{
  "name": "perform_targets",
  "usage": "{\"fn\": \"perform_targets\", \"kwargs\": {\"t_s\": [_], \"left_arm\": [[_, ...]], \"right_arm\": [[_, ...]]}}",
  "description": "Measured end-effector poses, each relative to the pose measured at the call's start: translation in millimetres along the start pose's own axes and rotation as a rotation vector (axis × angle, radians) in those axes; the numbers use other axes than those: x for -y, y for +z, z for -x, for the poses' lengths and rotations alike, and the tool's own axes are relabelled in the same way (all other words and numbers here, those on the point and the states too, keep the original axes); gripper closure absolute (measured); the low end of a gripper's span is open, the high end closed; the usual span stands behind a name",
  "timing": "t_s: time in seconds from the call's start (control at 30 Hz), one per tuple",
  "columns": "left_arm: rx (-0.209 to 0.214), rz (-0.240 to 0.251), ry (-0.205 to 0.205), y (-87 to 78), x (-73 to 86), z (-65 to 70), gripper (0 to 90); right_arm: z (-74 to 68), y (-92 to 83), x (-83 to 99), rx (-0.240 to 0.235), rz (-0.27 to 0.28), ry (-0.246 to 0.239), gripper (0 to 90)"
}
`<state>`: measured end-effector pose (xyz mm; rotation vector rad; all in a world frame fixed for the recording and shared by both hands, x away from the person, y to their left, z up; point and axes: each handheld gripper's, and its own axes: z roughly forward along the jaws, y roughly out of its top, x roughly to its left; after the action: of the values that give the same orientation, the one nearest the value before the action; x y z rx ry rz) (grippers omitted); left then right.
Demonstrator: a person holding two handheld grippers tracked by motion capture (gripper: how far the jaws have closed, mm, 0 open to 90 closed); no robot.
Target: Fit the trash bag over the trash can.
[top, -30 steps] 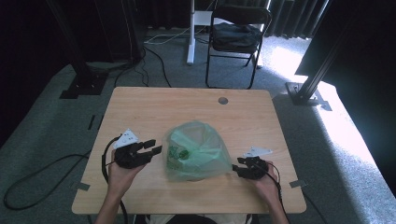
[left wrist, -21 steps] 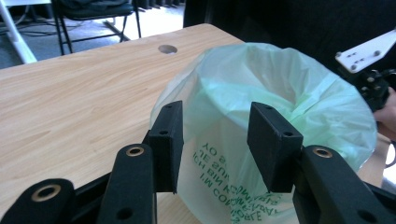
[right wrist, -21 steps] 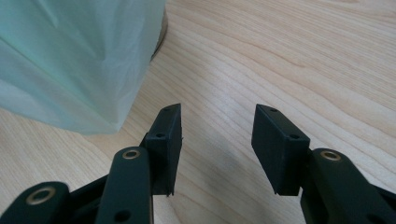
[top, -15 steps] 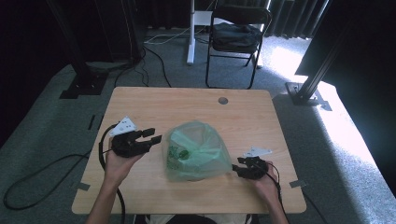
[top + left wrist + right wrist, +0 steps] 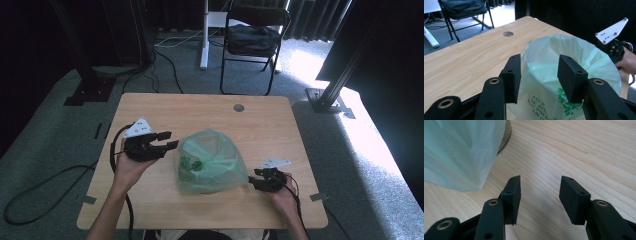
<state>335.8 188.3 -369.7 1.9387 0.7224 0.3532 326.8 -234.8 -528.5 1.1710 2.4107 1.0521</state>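
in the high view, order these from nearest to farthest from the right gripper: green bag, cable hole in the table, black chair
1. green bag, just left of the right gripper, mid-table.
2. cable hole, at the table's far edge, beyond the bag.
3. black chair, on the floor past the table's far side.

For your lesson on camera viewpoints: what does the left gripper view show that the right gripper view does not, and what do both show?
Left gripper view alone: the bag's open top with green print lower down, a round hole in the table, a chair, and the right gripper beyond the bag. Right gripper view alone: a metal rim under the bag's edge. Both: the green bag, the wooden table, and open black fingers.
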Motion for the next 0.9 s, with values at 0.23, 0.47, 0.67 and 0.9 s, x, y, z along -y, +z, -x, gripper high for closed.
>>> {"fn": "perform_targets", "kwargs": {"t_s": [0.23,0.47,0.67,0.9], "left_arm": [[0.016,-0.022,0.026,7.1,-8.3,3.1,54.0],[0.026,-0.029,0.045,12.9,-15.7,7.8,53.4],[0.032,-0.037,0.07,16.7,-22.9,12.0,53.4],[0.042,-0.051,0.094,21.8,-29.5,16.6,53.5]], "right_arm": [[0.0,2.3,1.2,-0.001,-0.006,0.004,51.4],[-0.7,5.5,2.5,-0.004,-0.015,-0.001,51.2],[-1.8,6.2,2.6,-0.004,-0.014,-0.003,51.2],[-2.6,6.6,2.9,-0.002,-0.01,-0.008,51.2]]}}
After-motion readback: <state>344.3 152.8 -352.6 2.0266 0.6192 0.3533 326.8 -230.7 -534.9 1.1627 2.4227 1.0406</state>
